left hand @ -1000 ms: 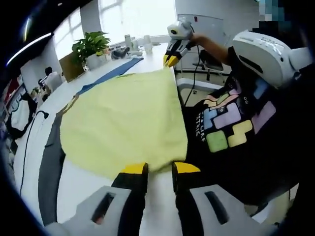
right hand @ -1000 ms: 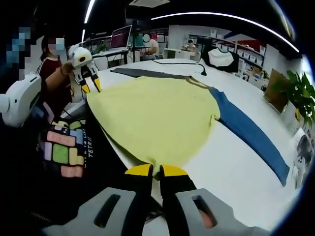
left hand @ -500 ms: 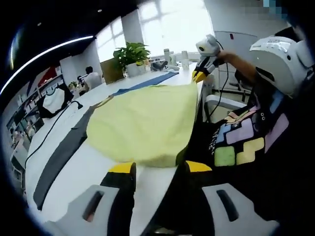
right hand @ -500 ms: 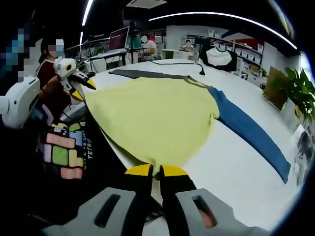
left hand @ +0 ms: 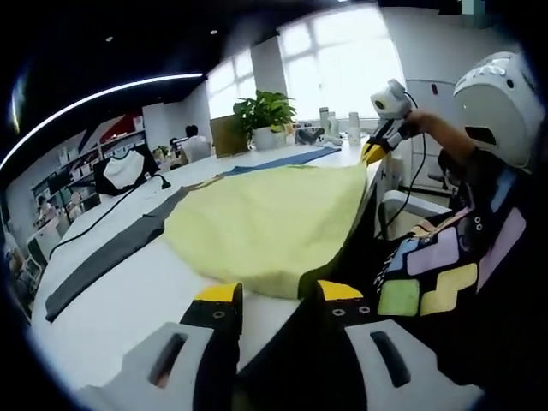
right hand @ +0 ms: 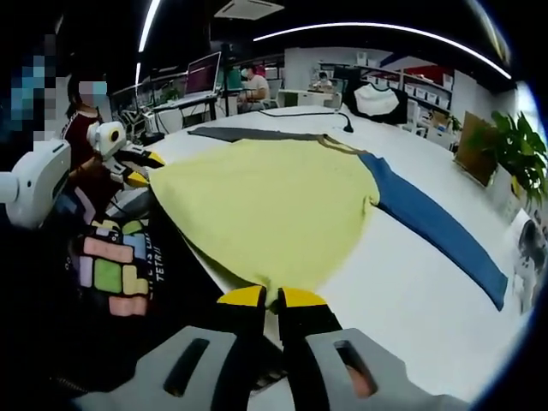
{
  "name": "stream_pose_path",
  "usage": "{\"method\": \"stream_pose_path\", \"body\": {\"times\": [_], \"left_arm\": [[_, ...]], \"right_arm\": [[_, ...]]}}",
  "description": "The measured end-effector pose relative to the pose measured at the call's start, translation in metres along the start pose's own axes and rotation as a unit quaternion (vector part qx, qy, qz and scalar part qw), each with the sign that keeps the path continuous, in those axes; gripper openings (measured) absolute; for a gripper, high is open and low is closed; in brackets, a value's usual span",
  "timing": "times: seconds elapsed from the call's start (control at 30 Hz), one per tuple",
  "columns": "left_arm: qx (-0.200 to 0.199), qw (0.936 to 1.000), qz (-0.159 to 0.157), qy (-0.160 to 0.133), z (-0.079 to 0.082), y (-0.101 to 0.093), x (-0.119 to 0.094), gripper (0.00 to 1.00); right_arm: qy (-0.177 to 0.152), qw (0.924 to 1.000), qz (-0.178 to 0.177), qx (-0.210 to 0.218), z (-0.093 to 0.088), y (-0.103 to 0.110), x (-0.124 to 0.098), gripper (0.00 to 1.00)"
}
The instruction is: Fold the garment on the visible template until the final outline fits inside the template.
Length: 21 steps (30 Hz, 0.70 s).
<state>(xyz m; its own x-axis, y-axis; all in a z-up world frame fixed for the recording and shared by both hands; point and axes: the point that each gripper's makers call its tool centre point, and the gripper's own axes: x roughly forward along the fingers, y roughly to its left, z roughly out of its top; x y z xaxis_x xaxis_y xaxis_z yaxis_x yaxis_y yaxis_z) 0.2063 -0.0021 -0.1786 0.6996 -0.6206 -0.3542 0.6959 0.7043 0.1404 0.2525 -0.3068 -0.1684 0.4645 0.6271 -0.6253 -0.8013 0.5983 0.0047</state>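
Yellow garment [right hand: 270, 210] lies spread on the white table [right hand: 411, 282], near edge overhanging toward the person. Right gripper [right hand: 272, 297]: jaws pinched on its corner. Left gripper [left hand: 272, 293]: jaws apart, gripping nothing.

Risk: with one corner held, a pull could skew the cloth or drag it off the edge.

The right gripper view shows the garment's full outline, with a blue strip [right hand: 437, 227] beyond its far side; the left gripper view shows the open jaws closely.

White table [right hand: 402, 265] bears yellow garment [right hand: 274, 205] (blue strip [right hand: 432, 224] alongside).
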Motion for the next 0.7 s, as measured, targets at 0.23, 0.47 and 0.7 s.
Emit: {"method": "stream_pose_path", "body": {"times": [0.23,0.47,0.7], "left_arm": [[0.0,0.9996,0.02,-0.018,0.008,0.005,0.002,0.1],[0.033,0.999,0.025,-0.018,0.03,0.02,-0.005,0.01],[0.152,0.987,-0.022,0.047,0.054,0.032,-0.018,0.01]], "right_arm": [[-0.009,1.0,-0.002,0.001,0.004,-0.002,-0.002,0.04],[-0.027,0.9992,-0.023,-0.017,0.015,-0.004,-0.009,0.03],[-0.062,0.9967,-0.044,-0.029,0.035,-0.01,-0.015,0.03]]}}
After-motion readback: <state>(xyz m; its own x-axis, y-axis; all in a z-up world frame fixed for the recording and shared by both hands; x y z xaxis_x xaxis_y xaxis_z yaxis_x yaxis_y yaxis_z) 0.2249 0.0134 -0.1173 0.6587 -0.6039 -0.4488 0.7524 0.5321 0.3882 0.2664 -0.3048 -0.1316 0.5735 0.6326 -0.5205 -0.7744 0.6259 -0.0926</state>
